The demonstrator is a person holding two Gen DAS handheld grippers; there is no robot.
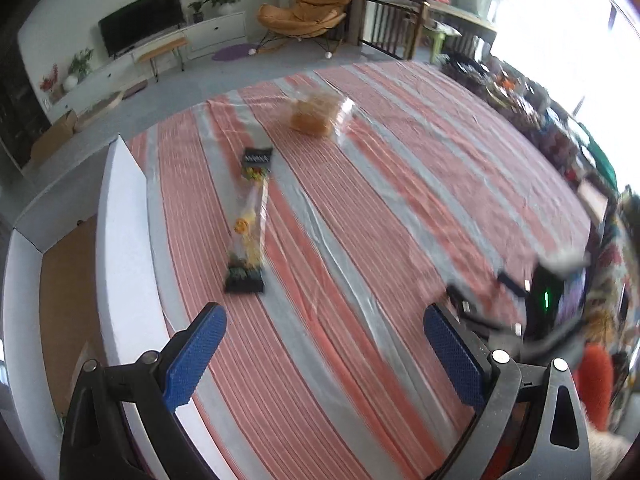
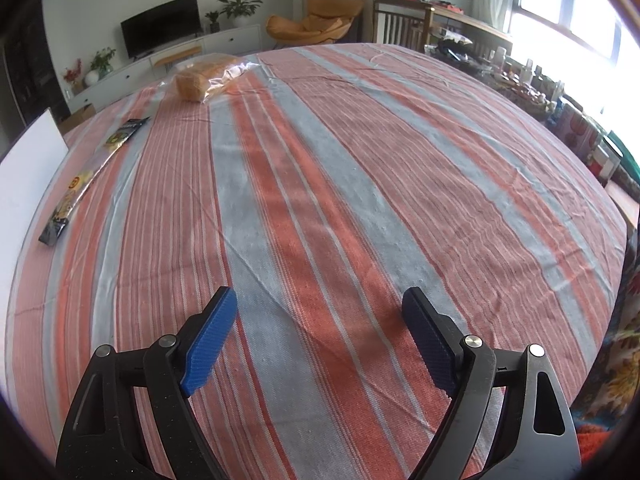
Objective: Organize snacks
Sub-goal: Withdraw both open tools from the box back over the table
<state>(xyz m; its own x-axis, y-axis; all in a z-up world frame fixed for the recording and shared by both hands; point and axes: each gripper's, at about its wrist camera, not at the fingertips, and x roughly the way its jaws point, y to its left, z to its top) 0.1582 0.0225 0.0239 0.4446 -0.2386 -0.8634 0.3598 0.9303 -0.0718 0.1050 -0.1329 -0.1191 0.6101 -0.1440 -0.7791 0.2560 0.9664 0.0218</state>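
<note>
A long, narrow snack packet (image 1: pixel 249 220) with black ends lies flat on the striped cloth (image 1: pixel 360 208) covering the bench, close to its left edge and just beside a white box wall (image 1: pixel 120 216). Farther along the bench, well apart from the packet, sits a clear bag of bread (image 1: pixel 316 114). The left gripper (image 1: pixel 324 354) hovers above the cloth, jaws spread wide and holding nothing. The right gripper (image 2: pixel 320 338) likewise hangs over bare cloth with jaws released, the packet (image 2: pixel 86 178) and bread bag (image 2: pixel 204 76) far off to its left.
</note>
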